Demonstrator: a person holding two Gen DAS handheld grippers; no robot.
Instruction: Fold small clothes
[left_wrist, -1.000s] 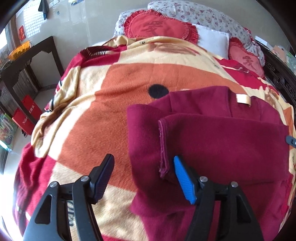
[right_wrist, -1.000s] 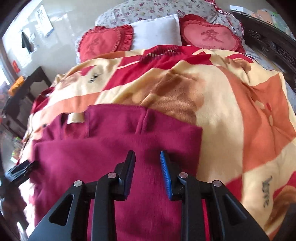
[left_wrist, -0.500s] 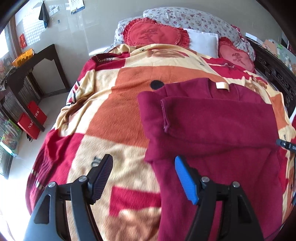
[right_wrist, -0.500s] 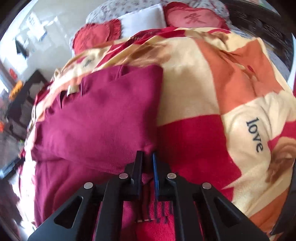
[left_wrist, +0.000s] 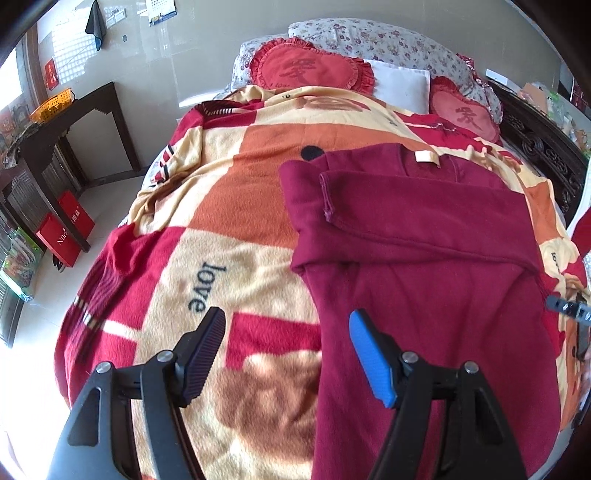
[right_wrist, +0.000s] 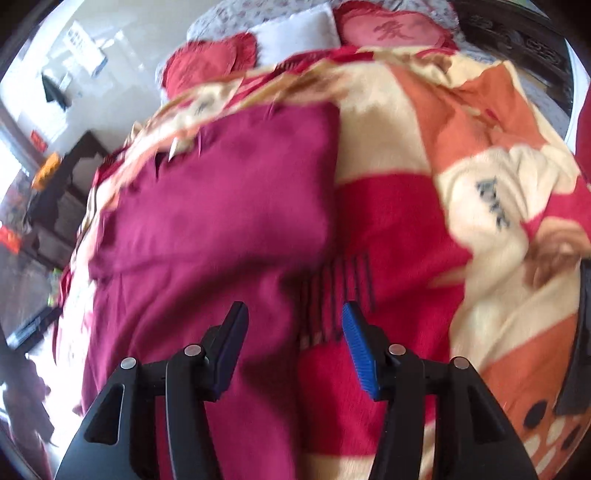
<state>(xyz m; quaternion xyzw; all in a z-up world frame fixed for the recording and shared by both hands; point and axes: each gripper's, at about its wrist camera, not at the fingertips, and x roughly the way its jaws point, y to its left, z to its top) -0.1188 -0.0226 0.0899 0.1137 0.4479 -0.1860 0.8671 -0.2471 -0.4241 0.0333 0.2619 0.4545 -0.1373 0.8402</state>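
Observation:
A dark red long-sleeved top (left_wrist: 424, 266) lies flat on a bed blanket (left_wrist: 229, 229), its sleeves folded across the chest and a cream neck label (left_wrist: 426, 158) at the far end. My left gripper (left_wrist: 286, 354) is open and empty, above the top's left lower edge. My right gripper (right_wrist: 293, 347) is open and empty over the top's (right_wrist: 221, 229) right lower edge. The right wrist view is blurred. The other gripper's tip (left_wrist: 565, 306) shows at the right edge of the left wrist view.
The blanket (right_wrist: 461, 192) is orange, red and cream. Red heart cushions (left_wrist: 310, 70) and a white pillow (left_wrist: 400, 85) lie at the bed's head. A dark wooden side table (left_wrist: 62, 122) and red boxes (left_wrist: 64, 229) stand left of the bed. A carved dark bed frame (left_wrist: 543, 147) runs along the right.
Both grippers have drawn back toward the top's lower part. The right gripper, nearly shut half a second ago, has opened wide. The left stayed open.

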